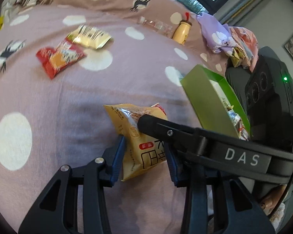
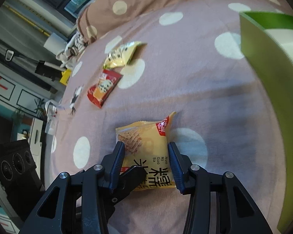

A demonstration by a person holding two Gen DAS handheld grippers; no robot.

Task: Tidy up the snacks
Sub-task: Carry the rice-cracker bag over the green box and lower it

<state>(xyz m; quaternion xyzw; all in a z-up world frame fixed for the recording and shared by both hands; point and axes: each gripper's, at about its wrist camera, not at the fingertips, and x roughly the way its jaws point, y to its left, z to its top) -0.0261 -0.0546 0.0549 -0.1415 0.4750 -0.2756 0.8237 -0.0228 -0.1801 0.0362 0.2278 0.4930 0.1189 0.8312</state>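
Trouble may come: both claws, left (image 1: 145, 157) and right (image 2: 146, 164), pinch one yellow snack bag (image 1: 140, 138) over the bed (image 1: 68, 97), near the green box (image 1: 211, 101). Tugging apart could rip it.

Your tall green cardboard box (image 2: 273, 89) runs off the right wrist frame's edge. The red foil snack packet (image 1: 60, 58) is motion-blurred, print unreadable.
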